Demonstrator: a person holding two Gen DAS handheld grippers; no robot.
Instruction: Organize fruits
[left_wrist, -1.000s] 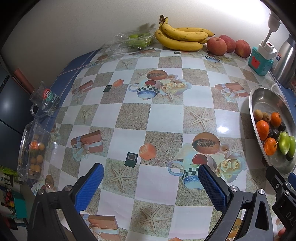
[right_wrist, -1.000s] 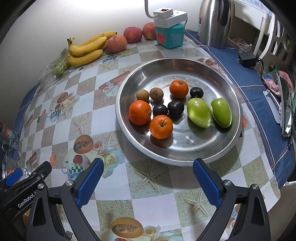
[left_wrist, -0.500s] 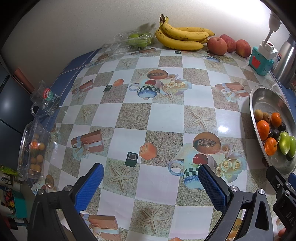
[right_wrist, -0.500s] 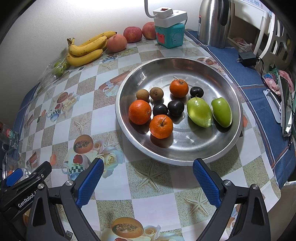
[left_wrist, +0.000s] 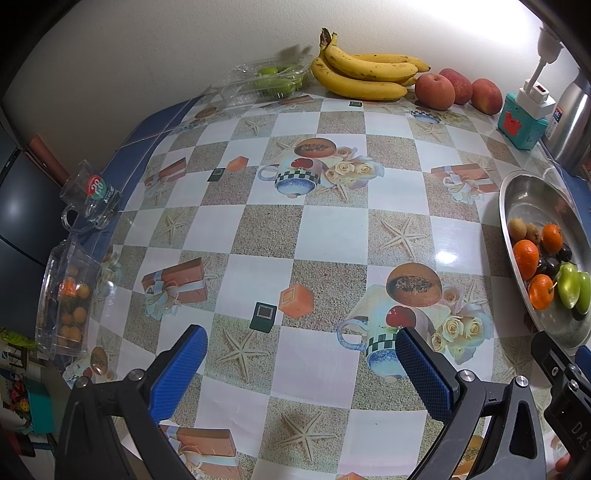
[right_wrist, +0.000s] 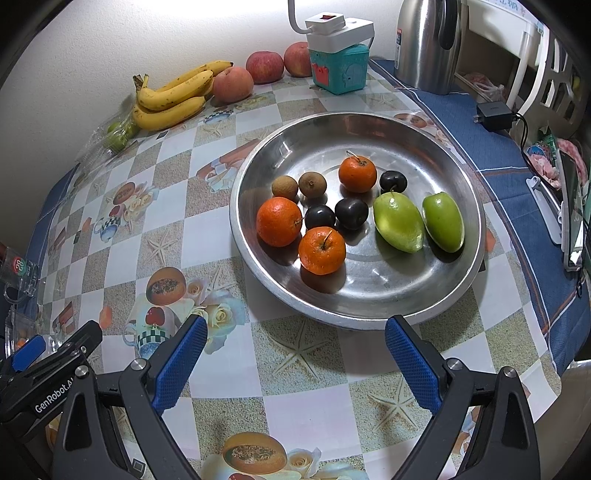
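Observation:
A steel bowl (right_wrist: 436, 295) holds three oranges (right_wrist: 279, 220), two green fruits (right_wrist: 398, 222), three dark plums (right_wrist: 351, 213) and two small brown fruits (right_wrist: 285, 187). My right gripper (right_wrist: 295, 347) stands open just short of the bowl's near rim, nothing between its fingers. My left gripper (left_wrist: 301, 356) is open over the patterned table, well left of the bowl (left_wrist: 532, 199). Bananas (left_wrist: 364, 75) and three peaches (left_wrist: 435, 91) lie along the far wall, also seen as bananas (right_wrist: 171, 98) in the right wrist view.
A clear box of green fruits (left_wrist: 271, 79) sits at the back left. A glass mug (left_wrist: 92, 195) and a clear tub of small orange fruits (left_wrist: 68, 299) stand at the left edge. A teal box with power strip (right_wrist: 340, 62), kettle (right_wrist: 428, 44) and charger (right_wrist: 493, 115) are back right.

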